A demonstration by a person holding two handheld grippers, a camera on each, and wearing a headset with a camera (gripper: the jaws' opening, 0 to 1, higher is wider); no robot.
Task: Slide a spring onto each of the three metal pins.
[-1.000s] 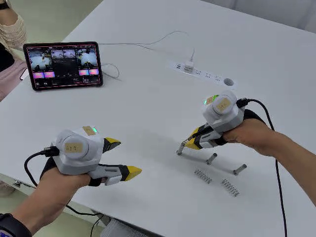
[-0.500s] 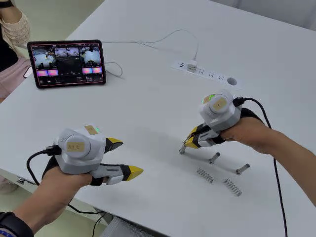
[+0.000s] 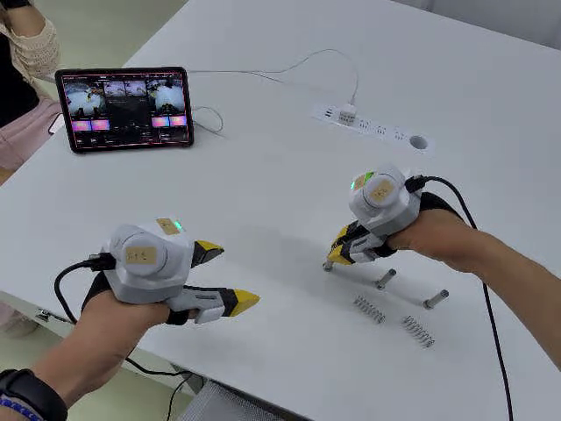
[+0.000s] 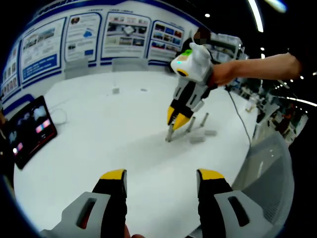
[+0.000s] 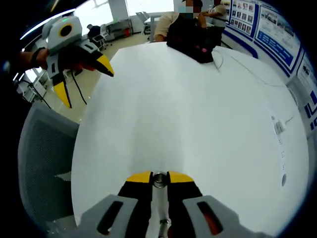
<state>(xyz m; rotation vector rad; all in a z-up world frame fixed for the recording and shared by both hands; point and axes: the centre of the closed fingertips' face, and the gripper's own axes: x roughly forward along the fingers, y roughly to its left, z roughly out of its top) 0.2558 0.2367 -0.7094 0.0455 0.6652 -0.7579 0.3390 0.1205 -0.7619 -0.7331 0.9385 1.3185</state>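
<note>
Springs, two of them, lie flat on the desk (image 3: 263,175) toward its near right: one (image 3: 369,309) just beside the other (image 3: 418,331). Their long axes run roughly parallel, slanting from far-left to near-right in the head view. Just beyond them two metal pins (image 3: 384,279) (image 3: 436,299) appear to stand upright.

A third pin (image 3: 329,263) has its foot on the desk and its upper part clamped in the closed jaws of the right hand-held gripper (image 3: 337,256). Whether a spring already sits on it I cannot tell.

The left hand-held gripper (image 3: 235,274) hangs over the near-left of the desk with its jaws spread wide and nothing between them.

The springs lie near the right hand-held gripper, on its near-right side, and well apart from the left one, off to its right. So the nearer tool is occupied and the free one has the longer reach. To get there it would likely have to cross in front of the held pin and close across a spring's long axis.

A tablet (image 3: 125,107) and a power strip (image 3: 372,130) sit at the far side, well clear of that path.
</note>
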